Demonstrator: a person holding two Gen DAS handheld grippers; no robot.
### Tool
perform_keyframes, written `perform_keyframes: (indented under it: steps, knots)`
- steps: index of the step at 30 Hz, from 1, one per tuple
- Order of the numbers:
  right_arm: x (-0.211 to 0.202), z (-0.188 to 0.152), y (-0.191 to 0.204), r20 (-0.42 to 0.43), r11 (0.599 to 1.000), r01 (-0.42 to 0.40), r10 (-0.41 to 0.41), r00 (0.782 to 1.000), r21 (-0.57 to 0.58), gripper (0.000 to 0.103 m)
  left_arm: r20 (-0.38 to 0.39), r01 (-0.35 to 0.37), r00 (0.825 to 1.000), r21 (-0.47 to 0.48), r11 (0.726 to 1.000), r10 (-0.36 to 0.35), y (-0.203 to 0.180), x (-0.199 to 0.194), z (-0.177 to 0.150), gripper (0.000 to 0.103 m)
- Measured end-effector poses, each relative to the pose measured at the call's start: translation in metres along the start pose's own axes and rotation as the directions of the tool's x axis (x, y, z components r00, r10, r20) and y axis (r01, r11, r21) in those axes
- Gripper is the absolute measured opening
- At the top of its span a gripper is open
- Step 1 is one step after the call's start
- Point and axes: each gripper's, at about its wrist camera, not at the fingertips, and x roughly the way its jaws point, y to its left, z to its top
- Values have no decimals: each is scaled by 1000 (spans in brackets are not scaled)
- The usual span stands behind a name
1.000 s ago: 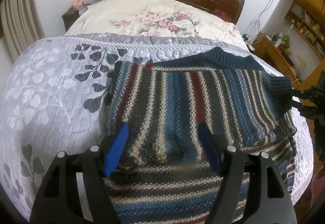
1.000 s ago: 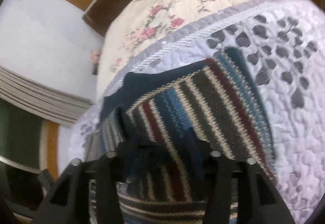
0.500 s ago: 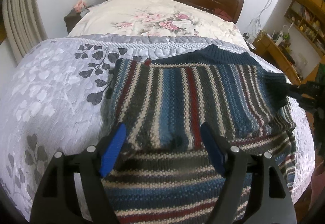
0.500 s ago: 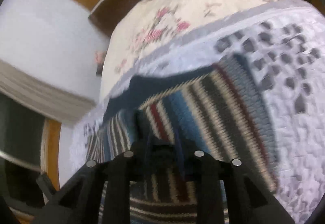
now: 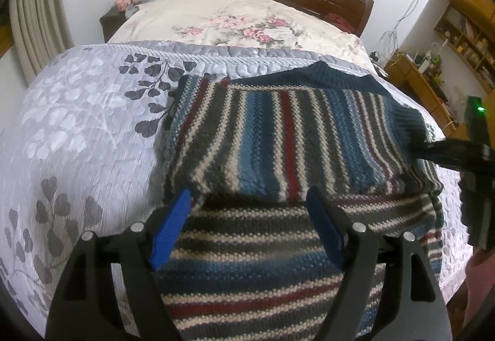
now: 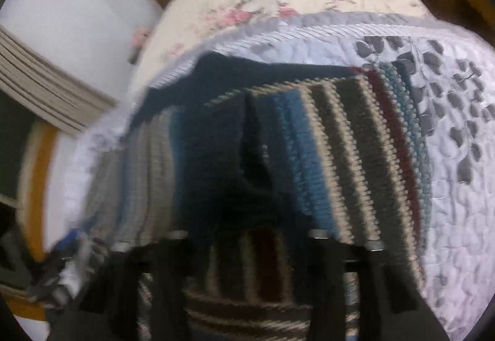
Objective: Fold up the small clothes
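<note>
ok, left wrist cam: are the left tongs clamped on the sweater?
No: the left tongs stand wide open, blue pads spread apart above the striped sweater, gripping no fabric.

right gripper (image 6: 247, 236) fingertips: buried under sweater (image 6: 349, 161) | right wrist view: motion-blurred

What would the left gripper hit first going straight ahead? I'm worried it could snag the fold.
Probably the folded-over edge of the sweater, which lies just beyond the open left gripper. Depth is hard to judge in this fisheye view.
</note>
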Motion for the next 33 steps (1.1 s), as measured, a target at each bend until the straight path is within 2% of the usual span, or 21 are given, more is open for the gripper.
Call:
perform_keyframes:
  steps: [1,2,4,6,9,10,12,16,19,25,29,33]
  knots:
    - [-4,0,1,19,1000,4,-3,1000,-5,17,5,-4,1000,1,1000,4,0,-3,-2,77]
    - [-10,0,-3,42,1000,-10,10,999,12,10,11,-10,1000,1,1000,10,2,-8,-4,77]
    - [-14,1,-16,44,995,-61,58,997,83,9,14,-19,1000,-10,1000,19,7,-13,-9,78]
    - [-11,-1,-29,17,989,-72,71,997,131,9,14,-27,1000,-30,999,27,13,-17,-14,78]
    - [-1,-9,-35,-13,988,-78,80,997,132,11,11,-29,999,-55,998,30,18,-19,-20,78]
    - [-3,-11,-37,-1,987,-86,87,996,136,13,6,-30,1000,-62,998,30,19,-20,-23,78]
    - [-10,-14,-40,14,984,-100,99,995,147,23,2,-31,1000,-65,997,31,20,-22,-28,78]
    - [-40,-31,-39,57,995,-57,52,997,85,24,3,-40,999,-51,998,40,17,-34,-41,78]
    - [-61,-61,-35,83,998,-64,63,995,13,24,4,-47,999,-28,999,47,14,-46,-59,78]
    - [-84,-154,-18,66,988,-40,50,997,-148,31,-39,-57,998,8,998,57,0,-59,-106,78]
    - [-90,-210,-27,40,985,-23,30,999,-173,41,-87,-54,995,-7,999,53,3,-72,-147,79]
    - [-97,-259,-50,-11,992,-22,21,1000,-124,41,-153,-75,986,-39,996,68,16,-84,-188,79]
